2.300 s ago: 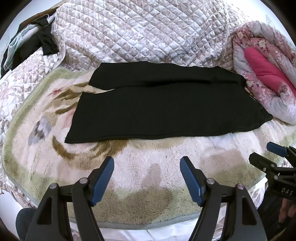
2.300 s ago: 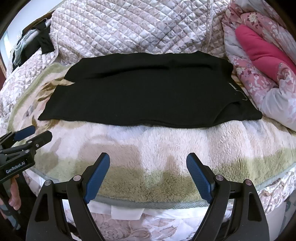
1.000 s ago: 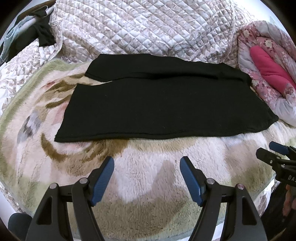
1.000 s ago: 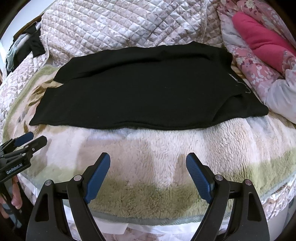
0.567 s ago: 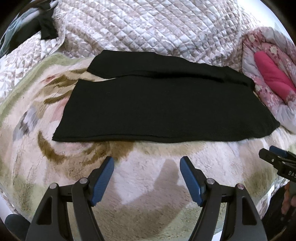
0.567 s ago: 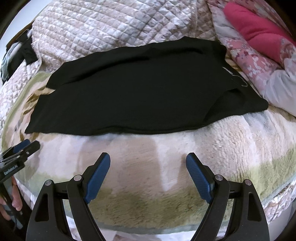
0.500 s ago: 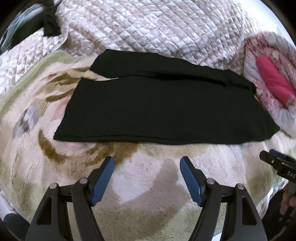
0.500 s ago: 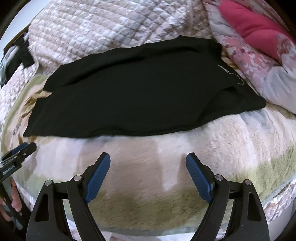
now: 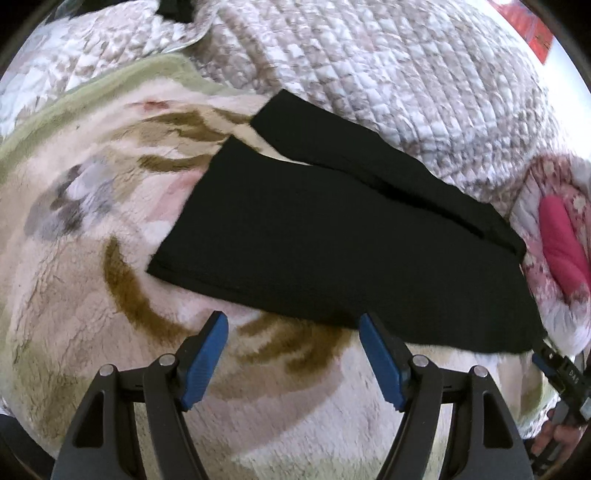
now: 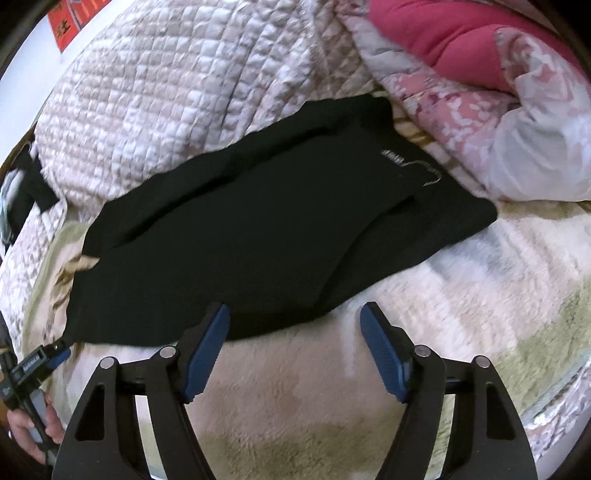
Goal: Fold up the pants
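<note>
Black pants (image 9: 332, 236) lie lengthwise across, just ahead of both grippers. Left gripper (image 9: 293, 356) nearer the cuffs, right gripper (image 10: 295, 349) nearer the waistband; both spread apart, holding nothing

We cannot read the small white label (image 10: 392, 158) on the pants (image 10: 258, 236). The red sign (image 10: 66, 26) is cut by the rim, its characters blurred. The dark clothes (image 10: 22, 195) at the left edge are smeared beyond telling.
</note>
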Available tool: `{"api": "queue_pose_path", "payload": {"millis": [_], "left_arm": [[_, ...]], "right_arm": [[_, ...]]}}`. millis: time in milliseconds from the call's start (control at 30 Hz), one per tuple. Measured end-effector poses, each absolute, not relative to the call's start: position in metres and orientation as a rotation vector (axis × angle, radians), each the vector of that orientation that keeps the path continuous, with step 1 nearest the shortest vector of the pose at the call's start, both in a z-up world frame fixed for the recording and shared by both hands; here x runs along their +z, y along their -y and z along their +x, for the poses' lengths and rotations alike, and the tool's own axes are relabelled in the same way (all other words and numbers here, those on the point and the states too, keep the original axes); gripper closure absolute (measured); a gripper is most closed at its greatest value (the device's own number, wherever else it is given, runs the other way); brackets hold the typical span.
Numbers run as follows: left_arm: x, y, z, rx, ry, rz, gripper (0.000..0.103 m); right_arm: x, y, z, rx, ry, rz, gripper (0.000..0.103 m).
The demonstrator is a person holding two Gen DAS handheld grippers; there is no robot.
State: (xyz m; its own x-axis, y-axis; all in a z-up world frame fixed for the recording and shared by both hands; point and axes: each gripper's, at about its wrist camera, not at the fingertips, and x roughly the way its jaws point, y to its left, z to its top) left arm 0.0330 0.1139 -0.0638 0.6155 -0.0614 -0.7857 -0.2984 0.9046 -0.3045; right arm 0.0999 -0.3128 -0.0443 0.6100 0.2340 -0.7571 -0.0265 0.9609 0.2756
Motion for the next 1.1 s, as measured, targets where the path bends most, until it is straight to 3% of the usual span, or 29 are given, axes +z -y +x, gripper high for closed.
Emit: {"api": "queue_pose_path", "payload": {"millis": [433, 500, 567, 600, 633, 700, 733, 800, 1100], "left_arm": [[-0.070, -0.132, 0.062, 0.169, -0.861, -0.459, 0.028], [-0.070, -0.134, 0.066, 0.191, -0.854, -0.449, 0.035], [-0.071, -0.136, 0.072, 0.213, -0.849, -0.439, 0.045], [-0.071, -0.138, 0.075, 0.229, -0.851, -0.435, 0.055], [-0.072, -0.140, 0.076, 0.242, -0.852, -0.431, 0.060], [-0.072, -0.144, 0.080, 0.272, -0.856, -0.419, 0.090], [-0.072, -0.147, 0.080, 0.278, -0.860, -0.420, 0.094], [-0.070, -0.151, 0.080, 0.283, -0.870, -0.420, 0.098], [-0.027, -0.149, 0.038, 0.254, -0.818, -0.364, 0.099]], "right_arm": [[-0.046, 0.346, 0.146, 0.085, -0.829, 0.411, 0.031], [-0.048, 0.356, 0.151, 0.058, -0.826, 0.446, 0.037], [-0.052, 0.365, 0.158, 0.030, -0.841, 0.476, 0.055], [-0.053, 0.368, 0.160, 0.016, -0.847, 0.478, 0.062], [-0.054, 0.372, 0.161, 0.008, -0.850, 0.484, 0.077], [-0.051, 0.376, 0.160, 0.011, -0.842, 0.499, 0.089], [-0.048, 0.377, 0.159, 0.016, -0.839, 0.498, 0.095], [-0.037, 0.378, 0.151, 0.033, -0.823, 0.507, 0.098], [0.000, 0.386, 0.089, 0.059, -0.816, 0.535, 0.098]]}}
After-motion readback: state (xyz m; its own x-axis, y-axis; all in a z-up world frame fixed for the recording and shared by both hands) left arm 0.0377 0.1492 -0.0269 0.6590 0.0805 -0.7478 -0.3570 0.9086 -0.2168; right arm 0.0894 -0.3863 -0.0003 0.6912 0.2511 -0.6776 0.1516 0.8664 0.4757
